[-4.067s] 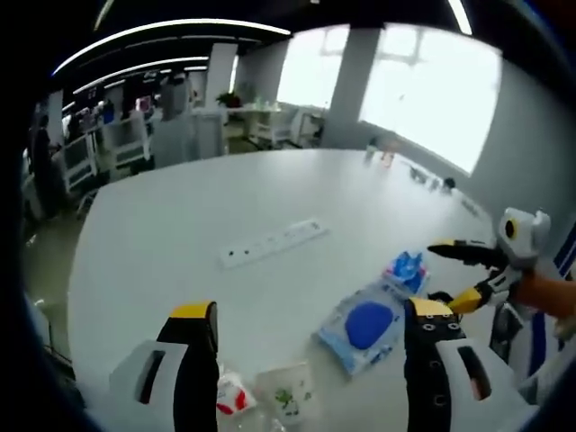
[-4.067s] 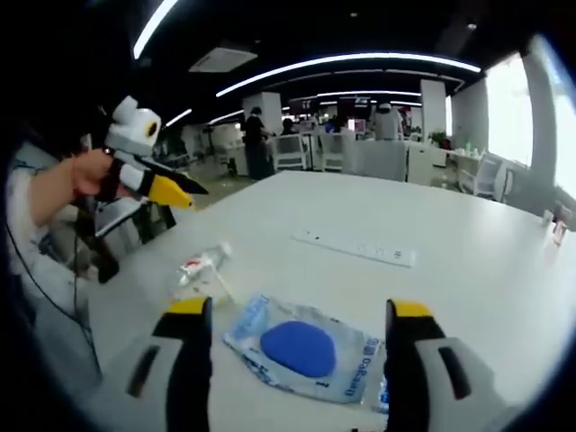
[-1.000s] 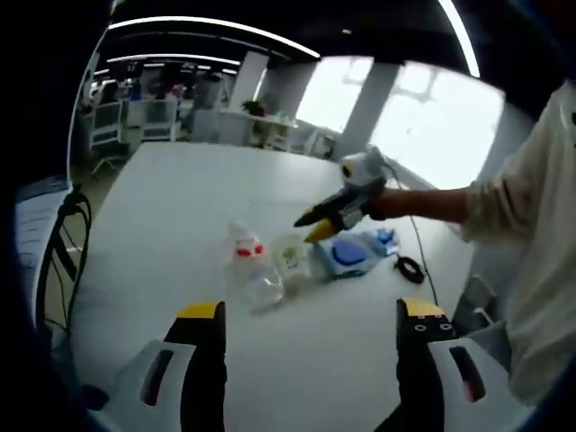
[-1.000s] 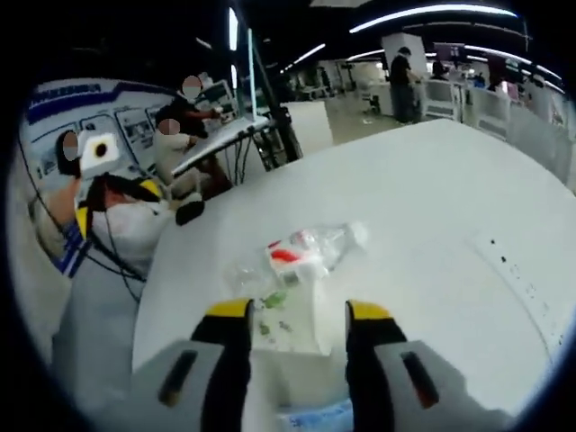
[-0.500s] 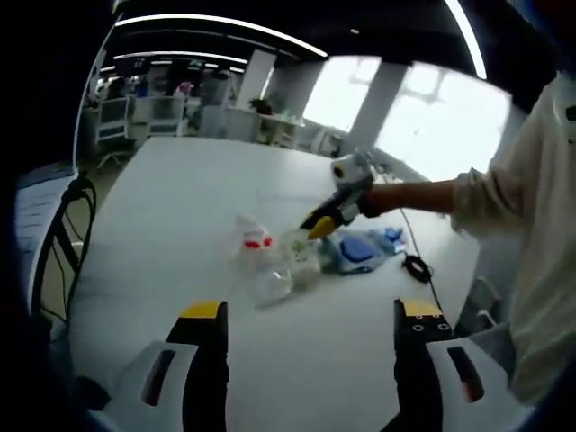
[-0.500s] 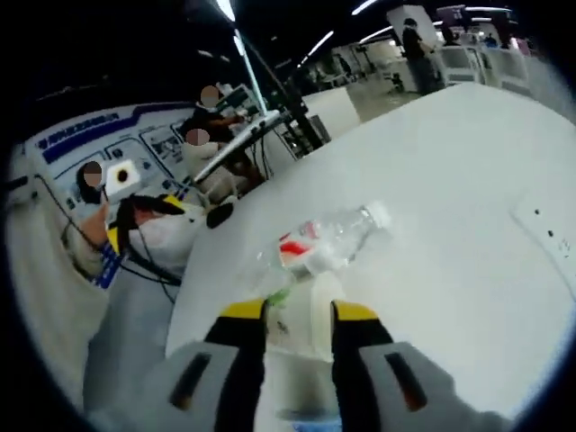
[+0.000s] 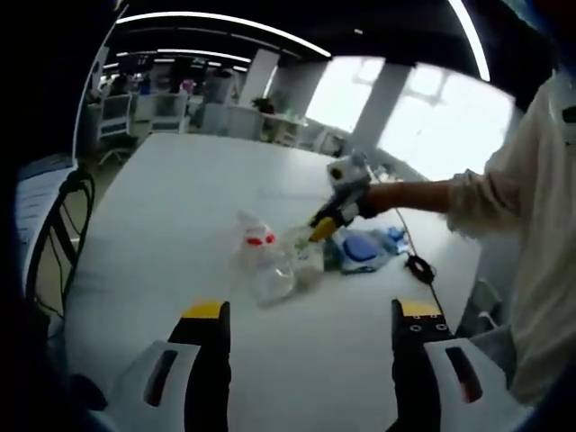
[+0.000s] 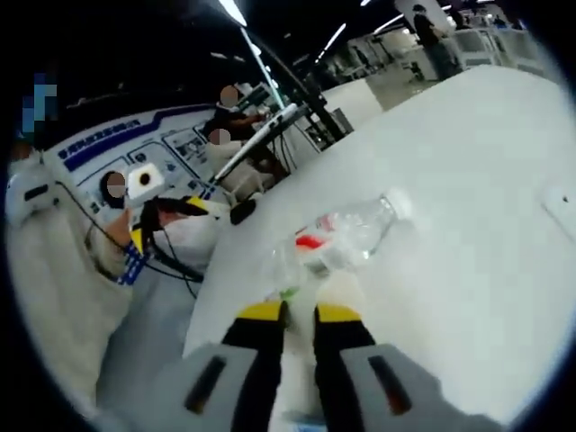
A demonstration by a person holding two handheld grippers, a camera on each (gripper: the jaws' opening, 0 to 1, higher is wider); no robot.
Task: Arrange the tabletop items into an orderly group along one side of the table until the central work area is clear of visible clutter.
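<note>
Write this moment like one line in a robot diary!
right claw: nearly closed on clear packet | left claw: open, idle | bottle: lying beside packet

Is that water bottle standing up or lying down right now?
Lying down: the water bottle rests on its side on the table, cap pointing away from the right tool.

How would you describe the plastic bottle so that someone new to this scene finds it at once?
Look at the big white table. Near its middle lies a small cluster of items; the bottle is the clear one lying on its side, beside a clear cup and a blue packet. Its red label and white cap set it apart.
</note>
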